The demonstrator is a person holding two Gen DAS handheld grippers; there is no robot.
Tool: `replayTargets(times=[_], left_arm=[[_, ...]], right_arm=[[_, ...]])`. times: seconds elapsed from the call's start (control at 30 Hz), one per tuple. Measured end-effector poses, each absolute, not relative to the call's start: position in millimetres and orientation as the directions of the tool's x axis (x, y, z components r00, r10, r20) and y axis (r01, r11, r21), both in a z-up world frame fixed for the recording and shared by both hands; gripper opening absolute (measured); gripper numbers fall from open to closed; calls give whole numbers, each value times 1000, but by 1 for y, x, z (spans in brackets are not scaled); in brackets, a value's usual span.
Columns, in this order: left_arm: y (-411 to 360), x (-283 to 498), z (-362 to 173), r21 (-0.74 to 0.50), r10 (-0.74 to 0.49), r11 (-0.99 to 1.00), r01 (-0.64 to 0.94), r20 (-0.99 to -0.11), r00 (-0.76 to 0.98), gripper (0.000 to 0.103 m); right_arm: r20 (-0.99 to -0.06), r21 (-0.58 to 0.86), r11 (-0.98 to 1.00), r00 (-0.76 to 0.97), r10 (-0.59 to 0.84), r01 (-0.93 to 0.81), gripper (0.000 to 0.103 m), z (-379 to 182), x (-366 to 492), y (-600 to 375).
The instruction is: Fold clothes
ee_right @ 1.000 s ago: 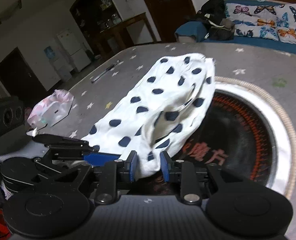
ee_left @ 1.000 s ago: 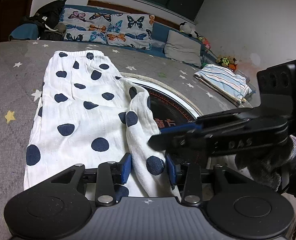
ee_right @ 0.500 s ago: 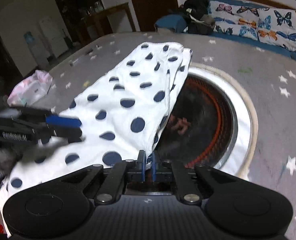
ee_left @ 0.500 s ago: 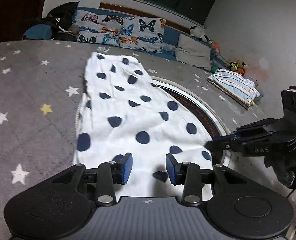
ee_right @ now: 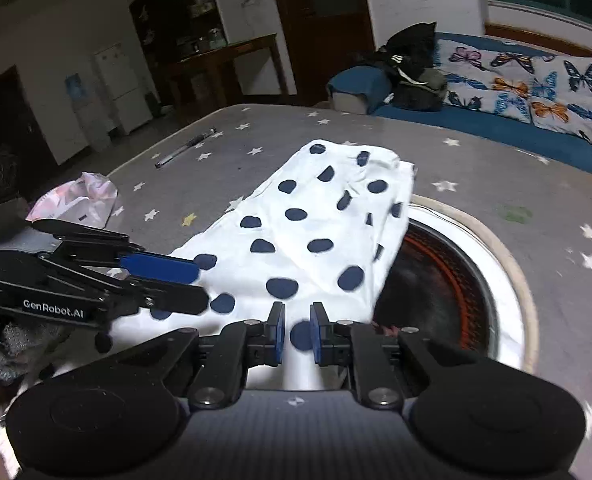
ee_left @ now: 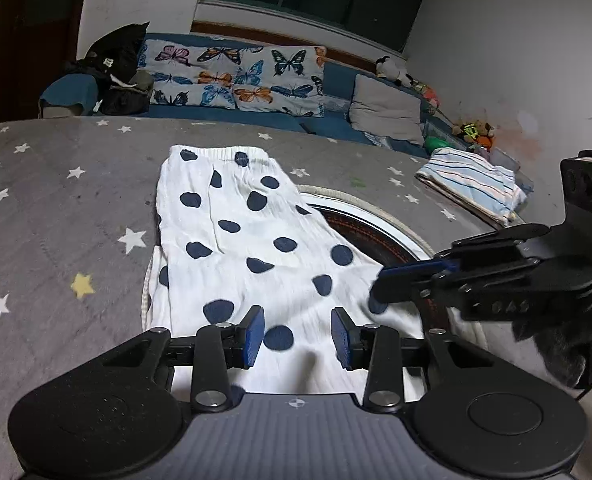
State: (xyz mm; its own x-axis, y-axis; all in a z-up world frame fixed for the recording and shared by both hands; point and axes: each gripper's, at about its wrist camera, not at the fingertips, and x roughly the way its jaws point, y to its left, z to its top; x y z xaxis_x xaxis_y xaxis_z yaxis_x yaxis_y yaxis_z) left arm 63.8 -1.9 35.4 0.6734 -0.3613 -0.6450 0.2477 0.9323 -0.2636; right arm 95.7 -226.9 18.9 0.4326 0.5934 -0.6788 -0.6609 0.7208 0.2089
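Left wrist view: the dotted cloth (ee_left: 256,240), white with navy spots, lies spread on the grey starred table (ee_left: 56,208), its elastic waistband at the far end and its near edge reaching under the camera; its right side drapes over a round dark inset (ee_left: 375,236) with a white rim; the left gripper (ee_left: 297,335) stands spread above the near part of the cloth, blue pads well clear of the fabric, pinching nothing; the right gripper (ee_left: 379,280) comes in from the right, low over the cloth's near right corner; a folded striped cloth (ee_left: 471,188) lies far right on the table; a sofa (ee_left: 236,80) with butterfly cushions runs behind.

Right wrist view: the right gripper (ee_right: 297,334) has its pads drawn close with a ridge of the cloth (ee_right: 315,232) rising between them; its jaws have just been opening a little, and whether the pads press the fabric I cannot tell; the left gripper (ee_right: 198,280) lies at the left over the cloth's near edge; a pen (ee_right: 184,148) and a crumpled bag (ee_right: 76,200) sit farther off on the table.
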Motion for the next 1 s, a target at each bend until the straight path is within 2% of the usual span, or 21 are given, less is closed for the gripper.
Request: replayTargets(times=[0.27, 0.63, 1.0], left_arm=[[20, 75, 19, -264, -305, 950, 168, -667, 679, 37], [20, 50, 23, -276, -345, 937, 212, -655, 673, 37], [29, 43, 19, -299, -357, 932, 207, -648, 673, 37]], right_arm=[[-721, 196, 766, 439, 536, -613, 11, 2, 125, -224], [-695, 191, 709, 416, 586, -679, 13, 15, 168, -177], [-723, 149, 761, 455, 519, -632, 12, -5, 230, -150]])
